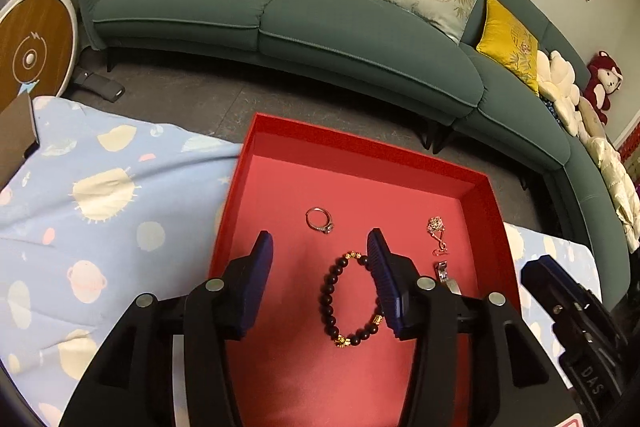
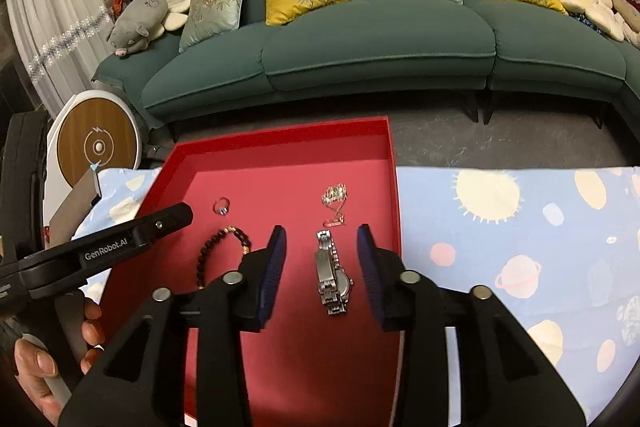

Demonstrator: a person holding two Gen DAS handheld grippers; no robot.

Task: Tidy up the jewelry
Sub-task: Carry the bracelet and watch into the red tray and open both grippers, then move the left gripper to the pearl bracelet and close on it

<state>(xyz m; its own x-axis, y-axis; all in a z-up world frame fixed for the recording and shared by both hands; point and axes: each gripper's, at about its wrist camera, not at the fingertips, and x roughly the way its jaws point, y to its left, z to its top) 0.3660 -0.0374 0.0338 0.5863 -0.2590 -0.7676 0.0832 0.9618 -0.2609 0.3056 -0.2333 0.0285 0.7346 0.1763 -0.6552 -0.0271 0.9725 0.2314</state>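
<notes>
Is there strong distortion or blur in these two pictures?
Left wrist view: fisheye bends the sofa into an arc; dark vignette at corners; bracelet sharp. Right wrist view: same curving; watch sharp, red tray evenly lit, no glare.

red tray [image 2: 394,163] | ring [image 2: 221,206], bead bracelet [image 2: 208,259], watch [image 2: 331,273], brooch [image 2: 335,195] lying apart inside

In the one red cardboard tray [image 2: 394,163]: one silver ring [image 2: 221,206], one dark beaded bracelet with gold beads [image 1: 352,301], one silver metal wristwatch [image 2: 331,273], one rose-gold chain necklace [image 2: 335,205]. Sofa's got five cushions, three yellow, two pale green.
</notes>
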